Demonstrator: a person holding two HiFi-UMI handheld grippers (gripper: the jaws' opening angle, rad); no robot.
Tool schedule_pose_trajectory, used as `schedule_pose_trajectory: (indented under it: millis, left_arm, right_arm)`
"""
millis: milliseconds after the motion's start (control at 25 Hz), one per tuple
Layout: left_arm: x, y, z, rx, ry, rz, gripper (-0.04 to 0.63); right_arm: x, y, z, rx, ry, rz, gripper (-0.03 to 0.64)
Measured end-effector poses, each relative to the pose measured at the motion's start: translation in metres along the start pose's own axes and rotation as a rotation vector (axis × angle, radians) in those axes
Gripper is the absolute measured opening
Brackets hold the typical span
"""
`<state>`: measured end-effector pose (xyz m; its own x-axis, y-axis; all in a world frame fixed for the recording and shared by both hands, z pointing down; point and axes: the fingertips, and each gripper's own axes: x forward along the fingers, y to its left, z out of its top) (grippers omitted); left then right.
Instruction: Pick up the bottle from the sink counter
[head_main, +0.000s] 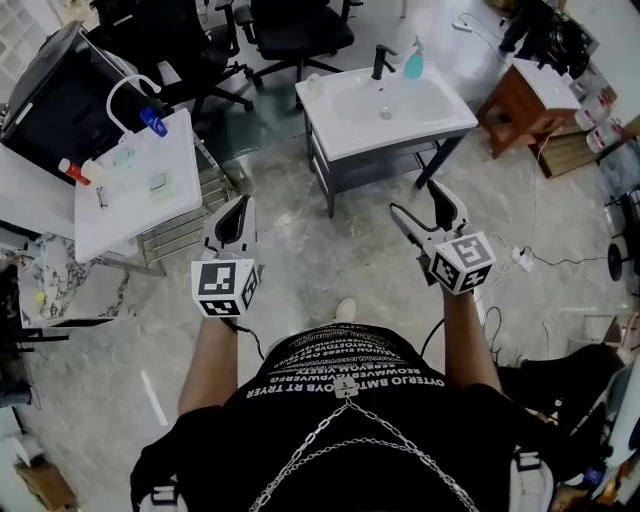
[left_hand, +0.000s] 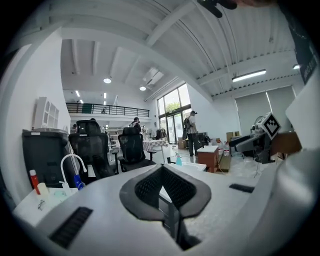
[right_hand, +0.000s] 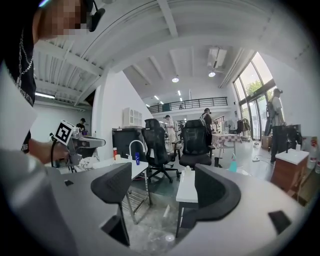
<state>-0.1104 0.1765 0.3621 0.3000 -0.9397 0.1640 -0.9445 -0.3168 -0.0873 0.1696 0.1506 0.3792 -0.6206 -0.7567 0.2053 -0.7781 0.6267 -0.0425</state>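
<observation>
Visibility notes: bottle (head_main: 413, 62) is tiny in every view, so I can't read its label. In the left gripper view the bottle (left_hand: 179, 160) shows only as a teal speck just above my jaw tips, w/ most of the sink counter (left_hand: 192, 169) hidden behind them. In the right gripper view the bottle (right_hand: 232, 163) peeks over the right-hand jaw, which covers much of the sink counter (right_hand: 188, 189). My hands are hidden under the marker cubes in the head view. My lower body is cut off at the frame bottom.

Item 1, bottle: teal, w/ a spray-type top, upright. It stands at the back edge of the sink counter (head_main: 350, 125), just right of the black faucet (head_main: 381, 62). It is well apart from both grippers, ahead of me across bare floor, and nearer my right gripper's side than my left's.

Item 2, left gripper (head_main: 238, 208): held in air over the floor, near the corner of the white table (head_main: 140, 200). Jaws are pressed together in the left gripper view (left_hand: 161, 175), w/ nothing btw them.

Item 3, right gripper (head_main: 418, 203): held in air over the floor, in front of the sink counter's right leg. Jaws stand wide apart in the right gripper view (right_hand: 162, 192). It is empty, w/ only floor and furniture seen through the gap.
</observation>
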Motion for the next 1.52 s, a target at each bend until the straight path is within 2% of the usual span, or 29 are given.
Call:
schedule_pose_trajectory:
  millis: [200,360,440,520,600,720,840,1080,1520]
  left_arm:
    - [0.031,-0.004,0.016,0.021,-0.021,0.054,0.005]
    - [0.042,0.005,0.027,0.044,-0.079,0.187,0.005]
    - [0.046,0.005,0.029,0.078,-0.087,0.206,0.005]
    - [0.05,0.002,0.024,0.131,-0.073,0.195,0.005]
    - [0.052,0.002,0.018,0.149,-0.06,0.192,0.005]
    - [0.057,0.007,0.007,0.118,-0.027,0.193,0.005]
    - [0.065,0.012,-0.002,0.121,0.003,0.18,0.006]
    - [0.105,0.021,0.014,0.136,-0.033,0.131,0.005]
    - [0.2,0.058,0.018,0.122,-0.023,0.037,0.005]
  right_arm:
    - [0.011,-0.039,0.002,-0.002,-0.01,0.026,0.367]
    - [0.023,-0.067,0.002,-0.024,-0.01,0.036,0.367]
    - [0.032,-0.08,0.002,-0.033,0.001,0.042,0.367]
    - [0.039,-0.087,0.001,-0.045,0.012,0.053,0.367]
    - [0.046,-0.09,0.001,-0.054,0.017,0.062,0.367]
    - [0.059,-0.093,-0.001,-0.051,0.02,0.072,0.367]
    - [0.075,-0.089,-0.004,-0.043,0.029,0.086,0.367]
    - [0.107,-0.092,-0.003,-0.054,0.041,0.099,0.367]
    - [0.169,-0.129,0.007,-0.037,0.072,0.07,0.367]
